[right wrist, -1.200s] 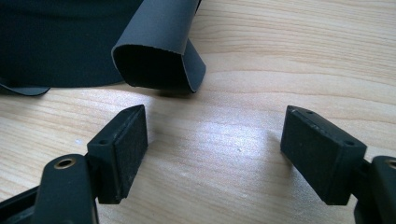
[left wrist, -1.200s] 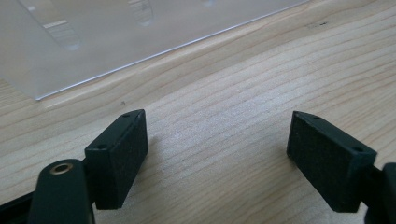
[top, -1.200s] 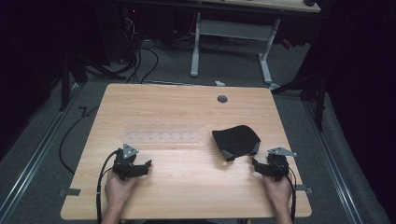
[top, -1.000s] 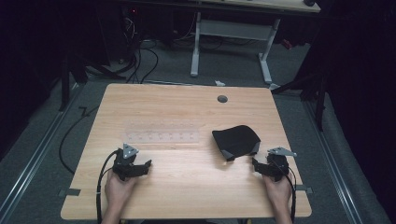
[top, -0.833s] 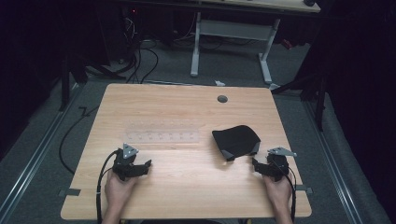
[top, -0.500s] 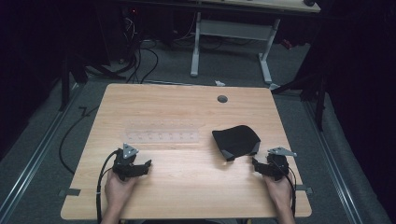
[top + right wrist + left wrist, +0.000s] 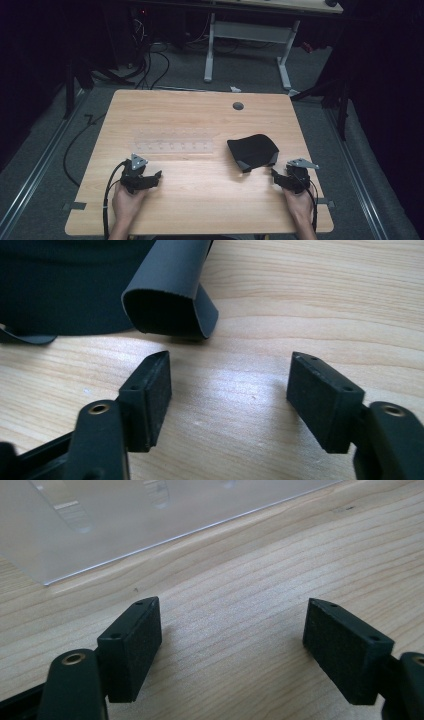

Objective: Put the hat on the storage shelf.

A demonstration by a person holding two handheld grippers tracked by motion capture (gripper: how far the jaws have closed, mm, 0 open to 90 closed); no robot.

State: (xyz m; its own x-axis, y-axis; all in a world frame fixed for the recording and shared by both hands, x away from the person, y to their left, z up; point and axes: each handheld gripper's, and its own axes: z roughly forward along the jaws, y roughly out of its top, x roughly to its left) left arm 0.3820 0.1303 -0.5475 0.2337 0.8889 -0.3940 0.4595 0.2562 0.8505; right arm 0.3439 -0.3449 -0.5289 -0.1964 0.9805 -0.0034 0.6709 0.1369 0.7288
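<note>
A clear plastic rack [image 7: 173, 146] lies flat on the wooden table [image 7: 200, 115], left of centre; its near edge [image 7: 150, 525] shows in the left gripper view. A folded black cloth [image 7: 252, 151] lies right of centre, with a looped strap end [image 7: 167, 295] just ahead of the right jaws. My left gripper [image 7: 150, 178] rests on the table just in front of the rack, open and holding nothing [image 7: 232, 647]. My right gripper [image 7: 276, 176] rests at the cloth's near right corner, also open and bare [image 7: 227, 395]. A hand holds each gripper from the table's near edge.
A round grey cable port [image 7: 238, 106] sits near the table's far edge. Bare wood lies between the two grippers and behind the rack. Beyond the table are cables on a grey floor [image 7: 150, 65] and a white desk frame [image 7: 247, 37].
</note>
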